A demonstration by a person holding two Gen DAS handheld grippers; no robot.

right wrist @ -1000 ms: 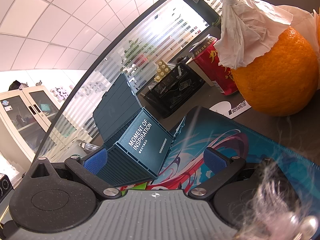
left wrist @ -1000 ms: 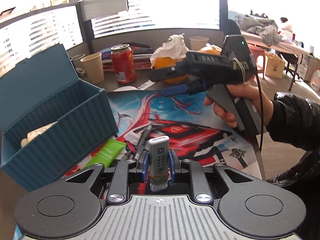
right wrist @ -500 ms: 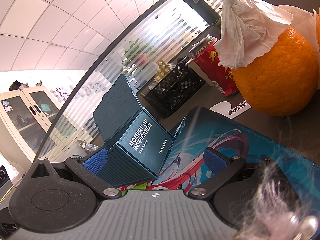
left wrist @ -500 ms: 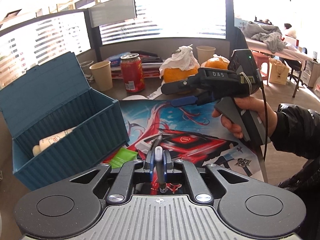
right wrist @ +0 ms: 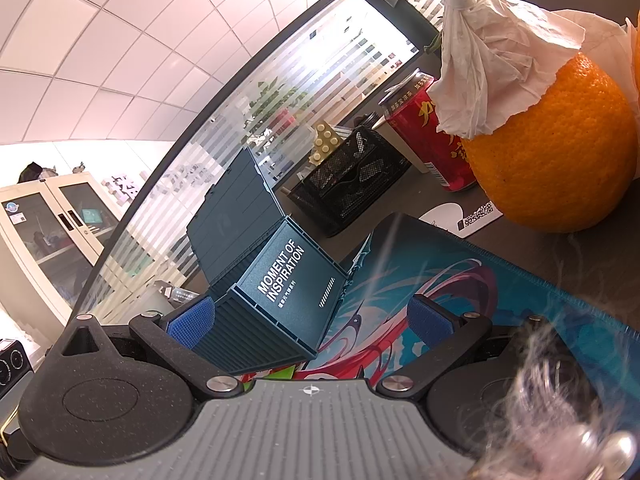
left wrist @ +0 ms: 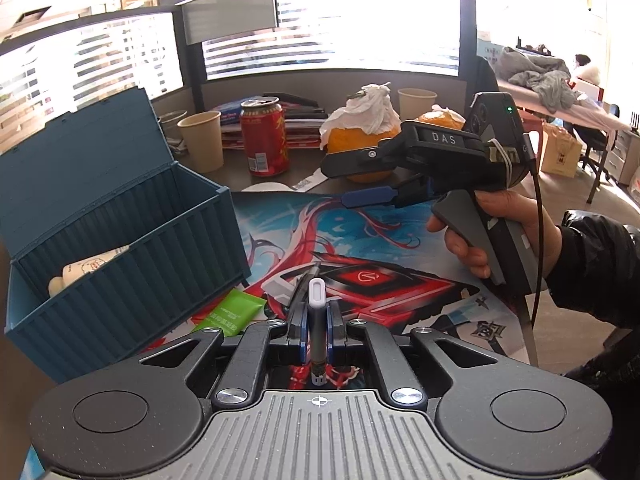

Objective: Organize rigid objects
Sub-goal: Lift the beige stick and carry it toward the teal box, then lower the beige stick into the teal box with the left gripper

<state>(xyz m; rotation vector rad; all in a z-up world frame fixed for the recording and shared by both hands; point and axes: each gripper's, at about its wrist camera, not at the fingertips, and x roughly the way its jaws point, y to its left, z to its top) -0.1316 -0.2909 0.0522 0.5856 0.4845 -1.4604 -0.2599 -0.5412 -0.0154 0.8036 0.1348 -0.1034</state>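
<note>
1. The left hand-held gripper (left wrist: 317, 322) at the bottom centre of the left wrist view is now clamped tight on a white stick (left wrist: 316, 312) (looks like a USB drive or lighter, can't tell which). A second ago the stick showed its broad labelled face with the pads not fully in; now only its thin edge shows, pinched between the blue pads and poking up out of them.
2. The view has shifted too: the stick now sits clear above the mat (left wrist: 400, 240), so I'd say it's been picked up and is ready to carry.
3. The blue box (left wrist: 132, 240) sits at the left of the frame, lid open, a cream tube (left wrist: 86, 270) already lying inside. It's near the gripper, so my guess is the stick goes there next.
4. Still on the mat: a green tube (left wrist: 232, 312) just beside the box's lower corner, and a dark pen (left wrist: 306, 280) right behind the stick.
5. The right hand-held gripper (left wrist: 360, 178) hasn't budged. It hangs at the centre right of the frame, jaws wide apart and empty, with the box visible between its pads in its own view.
6. The can (left wrist: 264, 140), cups and oranges at the top of the frame look like clutter, not part of the job.
</note>
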